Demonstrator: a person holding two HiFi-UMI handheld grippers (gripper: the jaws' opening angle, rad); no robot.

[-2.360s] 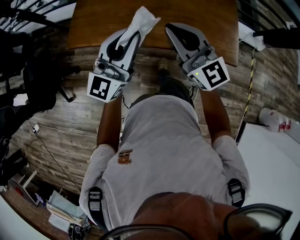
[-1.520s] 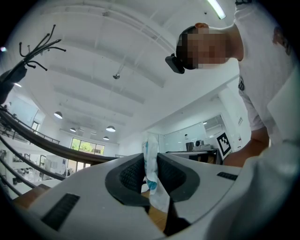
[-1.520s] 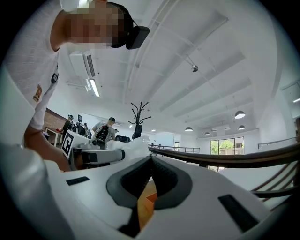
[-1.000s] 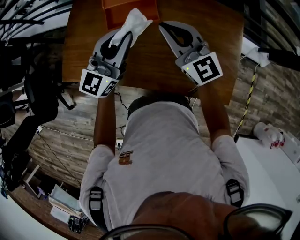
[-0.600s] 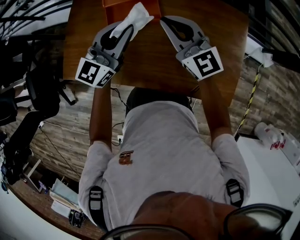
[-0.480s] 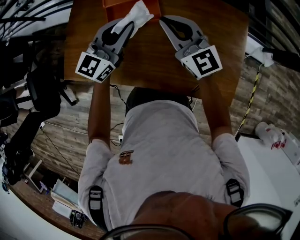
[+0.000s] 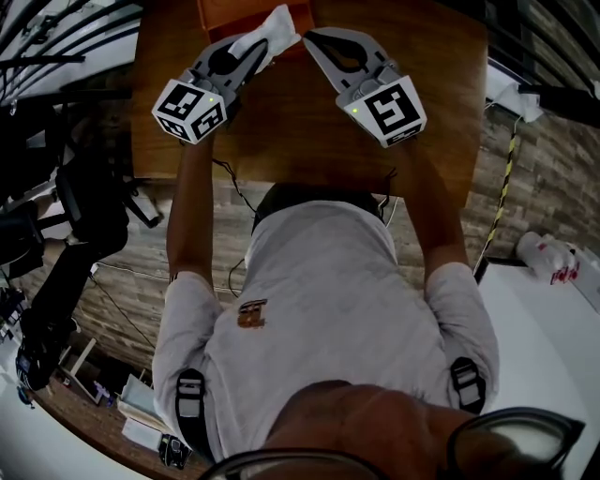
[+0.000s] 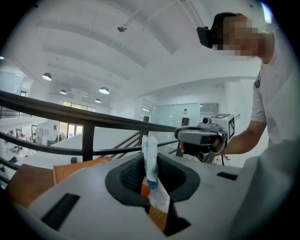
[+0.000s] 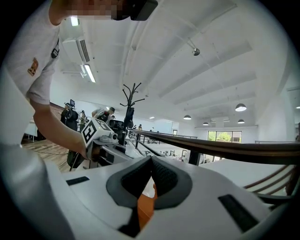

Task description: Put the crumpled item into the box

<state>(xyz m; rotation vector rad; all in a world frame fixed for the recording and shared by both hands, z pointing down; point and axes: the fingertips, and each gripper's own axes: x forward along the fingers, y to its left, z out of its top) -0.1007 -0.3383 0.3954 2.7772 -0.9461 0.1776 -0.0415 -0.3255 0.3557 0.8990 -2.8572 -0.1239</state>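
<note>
A white crumpled item (image 7: 279, 22) with blue print sticks out of my left gripper (image 7: 262, 45), which is shut on it. In the left gripper view the crumpled item (image 8: 151, 165) stands upright between the dark pads. It hangs at the near right corner of the orange box (image 7: 246, 13), which lies at the table's far edge. The box (image 8: 77, 167) shows low at the left in the left gripper view. My right gripper (image 7: 308, 38) is shut with nothing in it, just right of the item. Its jaws meet tip to tip (image 9: 151, 160).
The brown wooden table (image 7: 300, 122) lies under both grippers. A dark handrail (image 8: 70, 115) runs behind it. Dark chairs (image 7: 84, 202) stand on the plank floor at the left. A white surface (image 7: 553, 319) with a bottle is at the lower right.
Both grippers have moved forward over the table towards the orange box. The left one has carried the crumpled item to the box's near corner.
</note>
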